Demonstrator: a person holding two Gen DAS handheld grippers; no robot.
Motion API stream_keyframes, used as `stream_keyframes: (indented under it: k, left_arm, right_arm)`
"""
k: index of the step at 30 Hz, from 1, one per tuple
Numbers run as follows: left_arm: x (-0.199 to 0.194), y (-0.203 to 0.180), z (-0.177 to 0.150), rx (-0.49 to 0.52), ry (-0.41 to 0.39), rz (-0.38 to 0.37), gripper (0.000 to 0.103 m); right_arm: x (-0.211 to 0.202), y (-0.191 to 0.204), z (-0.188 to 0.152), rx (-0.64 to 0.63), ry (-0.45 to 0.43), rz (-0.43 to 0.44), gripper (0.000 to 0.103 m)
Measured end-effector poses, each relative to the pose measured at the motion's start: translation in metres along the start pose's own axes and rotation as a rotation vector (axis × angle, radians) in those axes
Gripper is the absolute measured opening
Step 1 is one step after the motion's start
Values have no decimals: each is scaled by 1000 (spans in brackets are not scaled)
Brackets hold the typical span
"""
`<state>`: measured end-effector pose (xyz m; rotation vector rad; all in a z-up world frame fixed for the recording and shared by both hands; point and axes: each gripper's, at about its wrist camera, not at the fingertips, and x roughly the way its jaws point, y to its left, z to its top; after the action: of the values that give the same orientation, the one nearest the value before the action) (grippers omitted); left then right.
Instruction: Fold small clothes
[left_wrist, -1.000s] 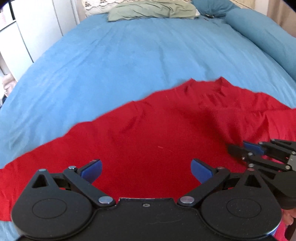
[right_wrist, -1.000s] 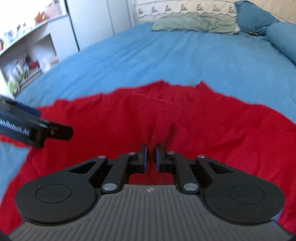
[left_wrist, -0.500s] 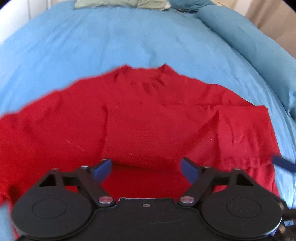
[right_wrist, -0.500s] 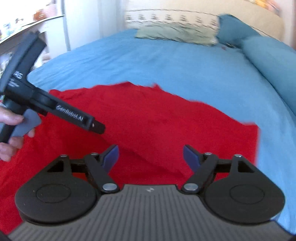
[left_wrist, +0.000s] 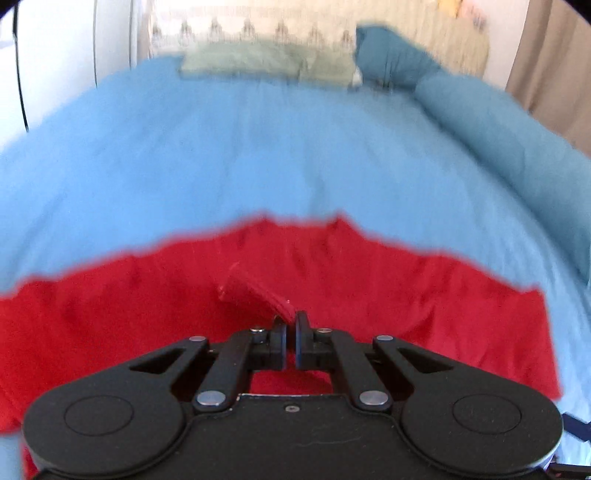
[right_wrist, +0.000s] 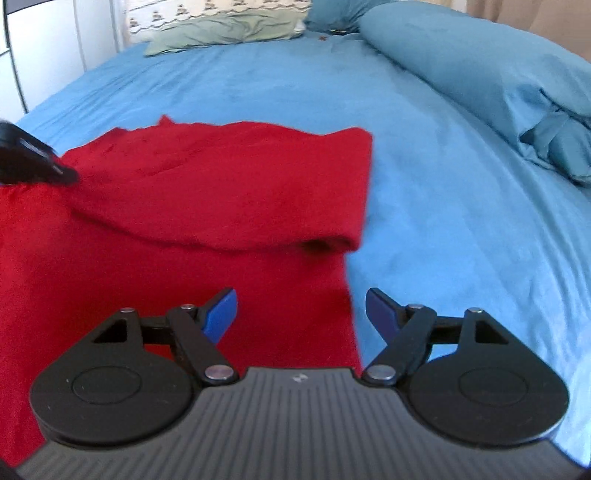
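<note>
red garment on the bed, left claw pinching it

the red garment (left_wrist: 406, 295) lies spread on the blue bed (left_wrist: 258, 155), at the near end of the bedding. in the right wrist view the garment (right_wrist: 229, 184) shows a folded-over layer: its near edge forms a soft rolled fold running across the cloth, and its right side ends in a straight edge against the blue cover. more red cloth lies flat below that fold, reaching down to the right claw.

the left claw (left_wrist: 290, 330) has its two fingers drawn together with only a thin slit between them, and a raised ridge of red cloth runs up into that slit, so it grips a pinch of the garment. the left wrist view is blurred, so fine detail of the pinch is hard to read.

the right claw (right_wrist: 301, 310) stands wide apart, blue pads (right_wrist: 221, 315) showing, and holds nothing. it hovers over the garment's right edge, one finger above red cloth and the other above blue bedding. whether it touches the cloth cannot be told.

at the left edge of the right wrist view the dark tip of the left claw (right_wrist: 55, 171) meets the red cloth.

at the far end of the bed lie a pale green pillow (right_wrist: 221, 31) and teal bedding (right_wrist: 480, 66) along the right side.
</note>
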<state>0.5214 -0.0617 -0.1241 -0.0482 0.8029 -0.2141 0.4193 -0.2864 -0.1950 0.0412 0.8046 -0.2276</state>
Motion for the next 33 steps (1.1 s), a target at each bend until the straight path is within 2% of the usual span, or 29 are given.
stream_keyframes:
  k: [2,5,13,16,17,20,23,24,25,27,28,30,33]
  left_arm:
    - [-19,6,11,23,-86,39,4]
    - [-35,24,15,34,-152,108,4]
    - [-20,65,-20,-18,-78,180,4]
    - [-24,71,-31,-41,-78,191,4]
    - [-25,71,-33,-51,-76,194,4]
    - [-28,70,-44,-50,-47,193,5]
    - [-36,67,-50,6,-33,230,19]
    - [-40,68,-54,25,-34,249,28]
    - [-43,68,-54,41,-35,270,32]
    - [-53,66,-54,77,-36,351,52]
    - [-60,66,-55,97,-43,371,56]
    - [-75,64,-53,132,-79,341,75]
    - [-73,58,-44,183,-101,248,90]
  right_arm:
    - [10,-1,7,0,0,-10,92]
    - [27,-1,17,-22,8,-7,92]
    - [53,2,37,-118,-19,-22,91]
    - [54,-5,36,-188,-31,-79,91]
    - [54,-11,35,-182,-27,-98,91]
    - [51,-33,34,-132,4,-74,93]
    - [46,-32,37,-177,28,-75,93]
    - [43,-29,39,-199,34,-78,92]
    - [37,-26,41,-222,39,-79,92]
    - [23,-20,46,-242,36,-63,93]
    - [14,-16,50,-236,22,-28,94]
    - [-1,-6,58,-214,-13,79,95]
    - [6,19,70,-196,-24,189,96]
